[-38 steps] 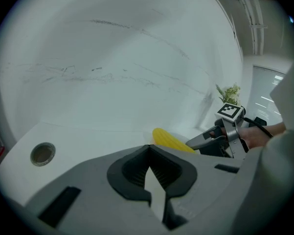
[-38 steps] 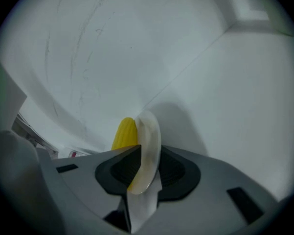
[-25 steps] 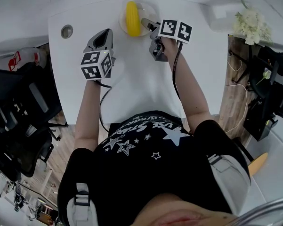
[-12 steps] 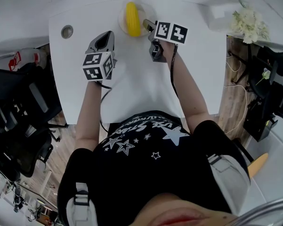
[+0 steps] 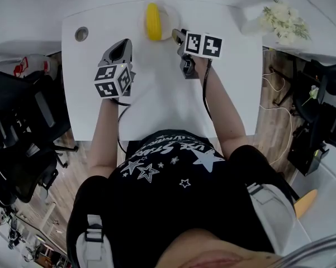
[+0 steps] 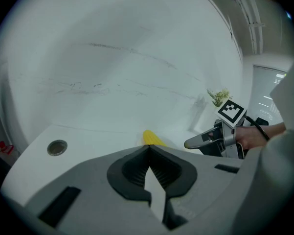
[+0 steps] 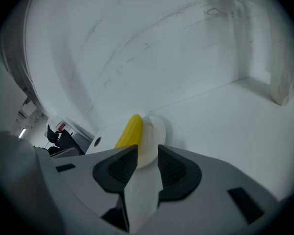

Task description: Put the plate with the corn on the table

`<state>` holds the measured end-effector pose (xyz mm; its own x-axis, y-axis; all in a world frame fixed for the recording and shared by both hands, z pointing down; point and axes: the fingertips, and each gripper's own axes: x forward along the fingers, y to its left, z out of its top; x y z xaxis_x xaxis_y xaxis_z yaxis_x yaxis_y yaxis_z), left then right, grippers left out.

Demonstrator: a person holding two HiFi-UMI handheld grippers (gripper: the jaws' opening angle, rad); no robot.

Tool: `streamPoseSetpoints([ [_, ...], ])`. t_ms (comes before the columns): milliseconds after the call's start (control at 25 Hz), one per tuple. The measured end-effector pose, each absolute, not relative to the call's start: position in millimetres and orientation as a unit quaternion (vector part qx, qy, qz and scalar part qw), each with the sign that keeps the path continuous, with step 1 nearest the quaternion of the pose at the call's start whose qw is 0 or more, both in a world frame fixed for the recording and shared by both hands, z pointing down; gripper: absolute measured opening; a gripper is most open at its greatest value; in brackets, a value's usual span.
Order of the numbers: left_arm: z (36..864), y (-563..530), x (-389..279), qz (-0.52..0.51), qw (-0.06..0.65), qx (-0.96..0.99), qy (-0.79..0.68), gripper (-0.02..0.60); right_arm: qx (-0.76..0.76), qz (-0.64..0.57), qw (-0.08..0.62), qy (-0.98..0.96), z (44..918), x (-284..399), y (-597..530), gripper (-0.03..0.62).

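The plate (image 5: 168, 15) with the corn (image 5: 152, 21) sat at the far edge of the white surface (image 5: 156, 99); from the left tongs' (image 5: 123, 43) own view only the corn's tip showed above the jaws, which were pressed together with nothing in them. The right tongs (image 5: 175, 34) had just been closing but were partly apart and gripped nothing, the plate lying just beyond their tips with its near rim cut off behind them. The white lettering on the person's black shirt (image 5: 173, 172) was upside down and creased, too broken to read.
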<state>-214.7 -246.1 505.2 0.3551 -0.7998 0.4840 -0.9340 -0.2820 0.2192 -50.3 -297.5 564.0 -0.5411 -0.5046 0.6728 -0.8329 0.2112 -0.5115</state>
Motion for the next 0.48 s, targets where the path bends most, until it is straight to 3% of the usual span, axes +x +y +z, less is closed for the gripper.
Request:
streamPoseSetpoints([
  [240, 479.8, -207.2, -203.0, 0.122, 0.229, 0.775, -0.577, 0.006, 0.4, 0.395, 0.216, -0.799, 537.6, -42.0, -264.8, 0.034],
  [480, 459.6, -158.2, -190.6, 0.096, 0.218, 0.747, -0.621, 0.006, 0.344, 0.359, 0.215, -0.841, 515.3, -34.0, -231.5, 0.014],
])
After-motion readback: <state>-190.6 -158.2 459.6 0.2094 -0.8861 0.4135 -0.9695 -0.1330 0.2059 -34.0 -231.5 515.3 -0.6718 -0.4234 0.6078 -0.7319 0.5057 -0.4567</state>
